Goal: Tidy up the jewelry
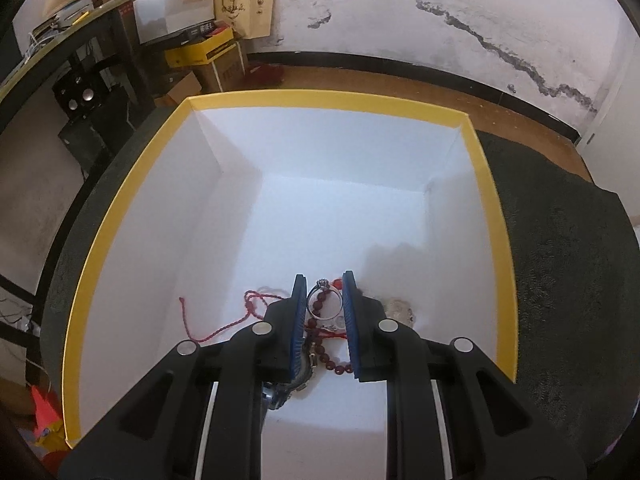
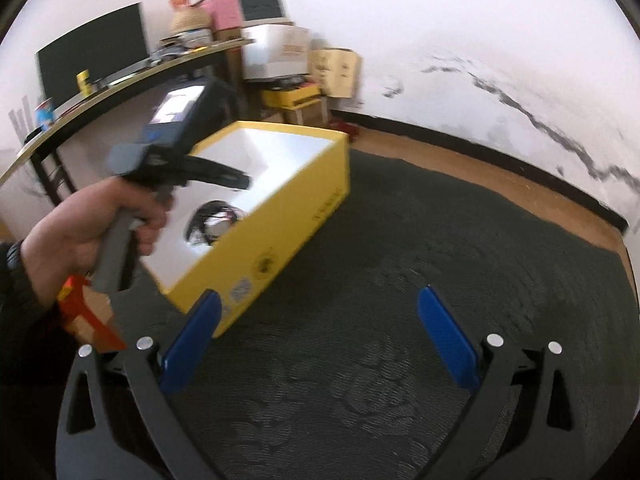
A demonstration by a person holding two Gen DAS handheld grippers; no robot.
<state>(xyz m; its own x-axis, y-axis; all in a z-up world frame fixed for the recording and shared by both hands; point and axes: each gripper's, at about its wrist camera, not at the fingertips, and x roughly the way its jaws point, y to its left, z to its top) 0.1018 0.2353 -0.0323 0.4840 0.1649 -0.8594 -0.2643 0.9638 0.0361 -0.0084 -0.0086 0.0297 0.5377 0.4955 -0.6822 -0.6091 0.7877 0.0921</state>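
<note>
1. The left gripper (image 1: 325, 300) hangs inside the yellow-rimmed box (image 1: 486, 184), its blue pads (image 1: 298, 320) drawn close on either side of a silver ring (image 1: 325, 299) set with a small stone. The ring fills the narrow gap, so it looks clamped rather than merely framed; whether both pads actually touch the band cannot be told for sure.
2. Under and behind the ring, on the white floor, lie a red bead bracelet (image 1: 326, 354), a red cord (image 1: 224, 324) trailing out to 9 o'clock, and a pale crumpled piece (image 1: 400, 308) at 3 o'clock. A watch-like item (image 1: 298, 384) sits half hidden under the left finger.
3. To do this step well, the ring should be released low over the pile, with the pads opened slowly, so it does not bounce or roll toward the far wall at 12 o'clock.
4. The pads should lift straight up afterwards; a sideways exit risks snagging the cord or beads.
5. The right gripper (image 2: 320, 344) is spread wide and empty over the dark carpet (image 2: 440, 260), with the box (image 2: 280, 232) at its 10 o'clock, clear of the work.
</note>
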